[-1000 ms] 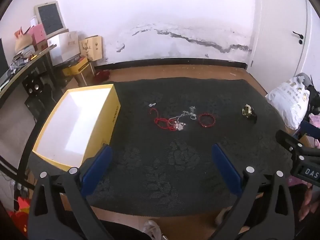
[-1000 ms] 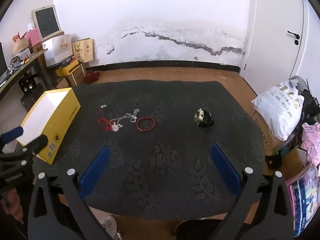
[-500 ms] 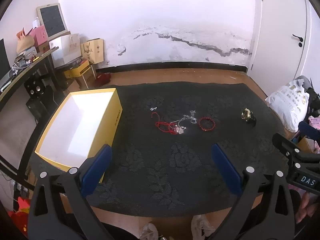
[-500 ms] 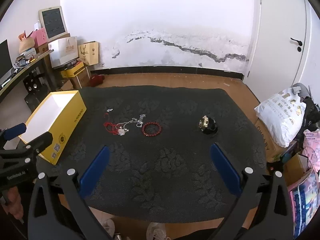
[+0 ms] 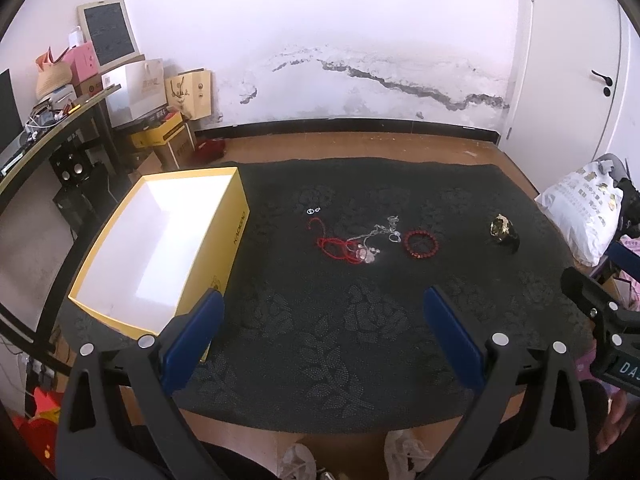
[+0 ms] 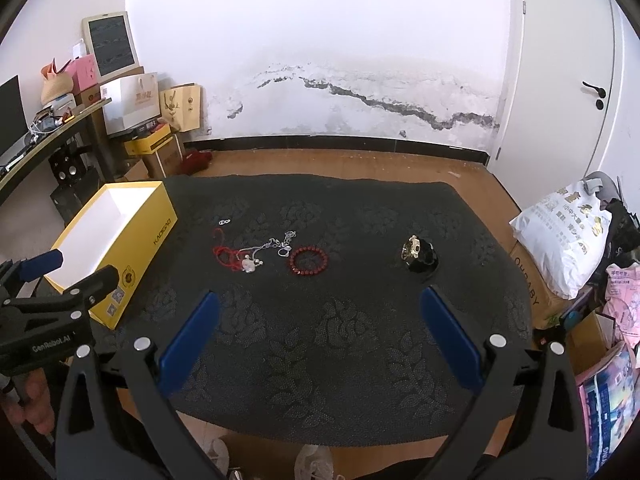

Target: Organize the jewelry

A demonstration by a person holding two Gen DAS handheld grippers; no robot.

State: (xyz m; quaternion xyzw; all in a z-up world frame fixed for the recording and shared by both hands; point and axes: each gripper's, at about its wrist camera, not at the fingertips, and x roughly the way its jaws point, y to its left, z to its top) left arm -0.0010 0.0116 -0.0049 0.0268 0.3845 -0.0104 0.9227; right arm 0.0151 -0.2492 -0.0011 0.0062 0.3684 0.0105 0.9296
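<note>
— What was on the table when you looked?

— A dark patterned cloth (image 5: 320, 340) covered it. At its left edge stood an open yellow box (image 5: 168, 240), white inside, with nothing in it that I could see. Near the middle of the cloth lay the jewelry: a red cord necklace (image 5: 334, 246) tangled with a silver chain (image 5: 374, 234), and just to their right a red bead bracelet (image 5: 421, 243), apart from them. A tiny pair of earrings (image 5: 313, 211) sat a little farther back, toward the far edge. Well off toward the right edge was a gold and black watch (image 6: 418, 254).

— And the tongs?

— Both were held over the near edge, above the cloth. The left gripper (image 5: 324, 320) had its blue fingers (image 5: 196, 336) spread wide, gripping nothing. The right gripper (image 6: 318, 320) was the same, wide apart and empty-handed, its blue fingers (image 6: 448, 340) well short of the watch.

— Anything touching the jewelry?

— No, every piece lay on the cloth, clear of both tools.
</note>
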